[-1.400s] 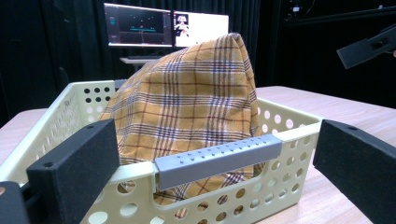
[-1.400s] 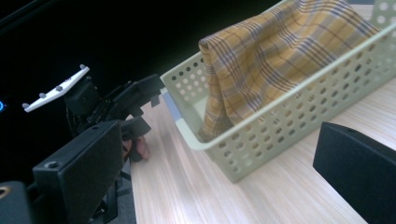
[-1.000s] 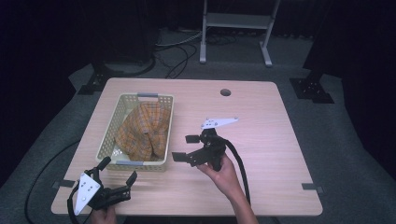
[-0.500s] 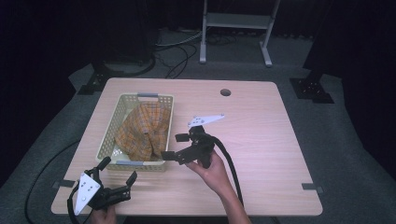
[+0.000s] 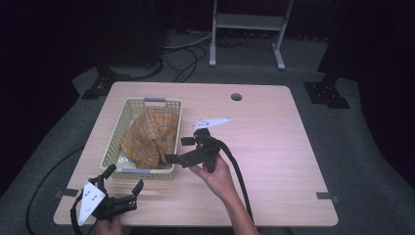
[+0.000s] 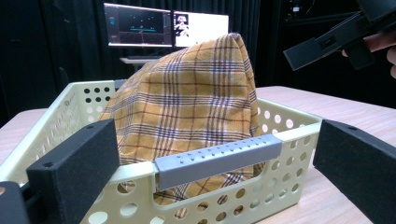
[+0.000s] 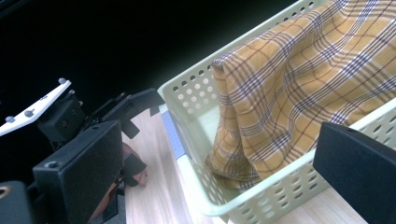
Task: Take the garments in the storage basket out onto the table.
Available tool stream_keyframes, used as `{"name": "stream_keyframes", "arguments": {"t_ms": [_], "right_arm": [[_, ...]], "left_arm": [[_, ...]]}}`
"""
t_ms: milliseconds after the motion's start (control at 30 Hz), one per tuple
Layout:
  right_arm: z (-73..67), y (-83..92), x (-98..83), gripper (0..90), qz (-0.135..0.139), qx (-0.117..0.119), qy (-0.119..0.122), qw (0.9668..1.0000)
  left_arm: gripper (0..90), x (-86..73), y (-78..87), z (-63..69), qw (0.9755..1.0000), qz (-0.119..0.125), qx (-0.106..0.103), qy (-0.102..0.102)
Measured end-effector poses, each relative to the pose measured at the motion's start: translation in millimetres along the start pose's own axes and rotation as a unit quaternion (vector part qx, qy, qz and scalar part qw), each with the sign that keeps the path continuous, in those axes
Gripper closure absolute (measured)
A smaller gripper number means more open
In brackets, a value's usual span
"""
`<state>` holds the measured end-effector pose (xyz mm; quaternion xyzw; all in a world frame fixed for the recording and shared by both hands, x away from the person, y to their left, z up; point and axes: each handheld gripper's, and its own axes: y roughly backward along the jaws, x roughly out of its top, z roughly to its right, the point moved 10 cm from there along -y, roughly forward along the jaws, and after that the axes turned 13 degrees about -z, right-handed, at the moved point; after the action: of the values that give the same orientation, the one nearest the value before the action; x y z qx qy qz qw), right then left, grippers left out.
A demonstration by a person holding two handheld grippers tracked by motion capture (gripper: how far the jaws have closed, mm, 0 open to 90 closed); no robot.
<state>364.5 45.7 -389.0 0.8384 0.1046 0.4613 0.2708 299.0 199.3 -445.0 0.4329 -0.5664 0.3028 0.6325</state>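
Standing between the right tool (image 5: 177,150) and plaid cloth (image 5: 149,137): the basket's wall (image 5: 177,128).

Yellow plaid cloth (image 5: 149,137) heaped upright in cream perforated basket (image 5: 113,149).

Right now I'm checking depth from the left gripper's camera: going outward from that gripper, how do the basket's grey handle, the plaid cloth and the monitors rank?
1. Grey handle, on the basket's near rim, between the open jaws.
2. Plaid cloth, heaped inside the basket just behind it.
3. Monitors, far back in the dark room.
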Motion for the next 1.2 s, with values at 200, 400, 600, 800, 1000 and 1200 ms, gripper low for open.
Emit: {"name": "stream_keyframes", "arguments": {"t_ms": [200, 400, 600, 800, 1000, 1200], "right_arm": [[-0.7, -11.6, 7.0, 1.6, -0.003, 0.001, 0.001, 1.0000], [-1.5, -17.6, 13.4, 1.6, -0.004, 0.002, 0.001, 1.0000], [-1.3, -22.8, 21.7, 1.6, -0.003, 0.003, 0.000, 1.0000], [-2.5, -29.5, 27.2, 1.6, -0.006, 0.004, 0.002, 1.0000], [-3.2, -35.4, 35.0, 1.6, -0.007, 0.003, 0.004, 1.0000], [-4.6, -40.1, 39.2, 1.6, -0.009, 0.002, 0.005, 0.9999]], "left_arm": [[0.1, 0.0, 0.0, 0.0, 1.0000, 0.000, 0.000, 0.000], [0.1, 0.0, 0.0, 0.0, 1.0000, 0.000, 0.000, 0.000], [0.1, 0.0, 0.0, 0.1, 1.0000, 0.000, -0.001, 0.000], [0.1, 0.0, 0.0, 0.1, 1.0000, 0.000, -0.001, 0.000], [0.1, 0.0, 0.0, 0.1, 1.0000, 0.000, -0.001, -0.001], [0.1, 0.0, 0.0, 0.2, 1.0000, 0.000, -0.002, 0.000]]}}
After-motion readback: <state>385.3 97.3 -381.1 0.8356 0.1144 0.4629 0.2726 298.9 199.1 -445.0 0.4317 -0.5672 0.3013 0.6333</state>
